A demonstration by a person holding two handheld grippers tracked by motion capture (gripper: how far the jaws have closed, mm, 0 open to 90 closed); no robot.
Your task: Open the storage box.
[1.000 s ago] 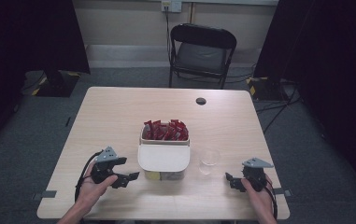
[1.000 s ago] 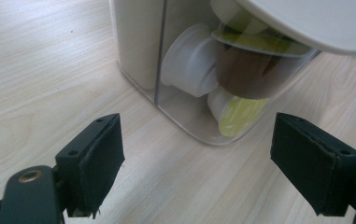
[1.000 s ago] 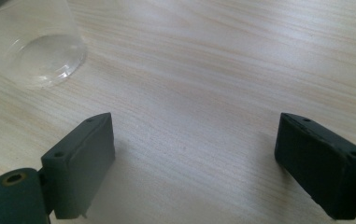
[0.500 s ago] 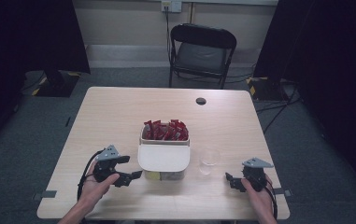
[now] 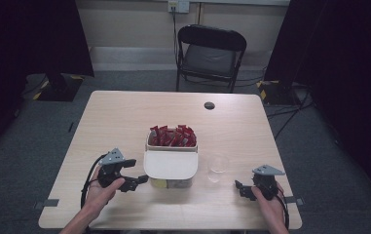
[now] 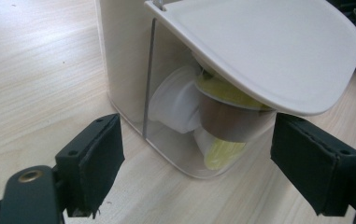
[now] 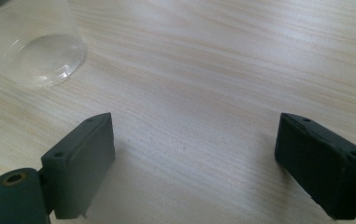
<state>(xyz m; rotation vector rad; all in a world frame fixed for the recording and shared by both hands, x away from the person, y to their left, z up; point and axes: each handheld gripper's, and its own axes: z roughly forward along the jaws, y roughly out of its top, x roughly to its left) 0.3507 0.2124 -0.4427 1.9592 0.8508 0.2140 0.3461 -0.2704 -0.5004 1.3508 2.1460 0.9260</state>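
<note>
You work on a table [image 5: 120,117] of pale wood-grain laminate, smooth with a soft sheen. Near your left gripper [image 5: 133,181] stands a container [image 6: 124,60] of translucent, smooth plastic, its lid [image 6: 269,46] matt off-white plastic, with glossy red wrappers [image 5: 172,136] in the far half. The cup [image 7: 31,44] on the right is clear, glossy plastic, and the gripper pads [image 7: 84,158] look like matt black rubber with a slightly rough edge.
</note>
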